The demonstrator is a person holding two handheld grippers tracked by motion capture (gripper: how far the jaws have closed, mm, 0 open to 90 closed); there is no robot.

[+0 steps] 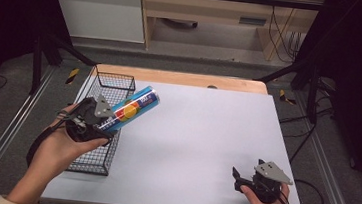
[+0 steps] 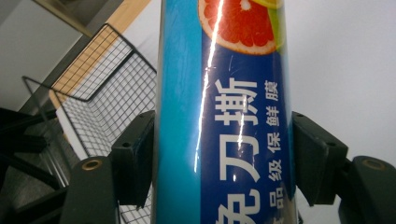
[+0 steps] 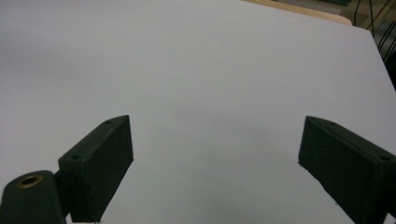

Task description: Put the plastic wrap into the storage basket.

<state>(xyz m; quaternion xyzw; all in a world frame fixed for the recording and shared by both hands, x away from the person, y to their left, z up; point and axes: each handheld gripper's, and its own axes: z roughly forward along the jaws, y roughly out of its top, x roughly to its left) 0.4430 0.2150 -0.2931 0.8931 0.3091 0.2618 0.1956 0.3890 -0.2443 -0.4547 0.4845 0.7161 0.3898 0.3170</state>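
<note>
While the left gripper [image 1: 112, 118] clamps the tube [image 1: 133, 108] over the basket [image 1: 104, 124], the right gripper [image 1: 238, 178] sits open near the tabletop's [image 1: 206, 134] near right corner.

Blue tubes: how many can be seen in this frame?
1. The blue tube is clamped in the left gripper, held tilted over the wire basket's right edge. The basket looks empty otherwise.

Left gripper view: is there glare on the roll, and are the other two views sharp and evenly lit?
Left gripper view: a bright vertical glare streak runs down the glossy roll, yet the print stays readable; the basket behind is a little soft. Right gripper view: the white board is evenly lit, without glare. High view: the board is bright, the room edges fall into dark.
</note>
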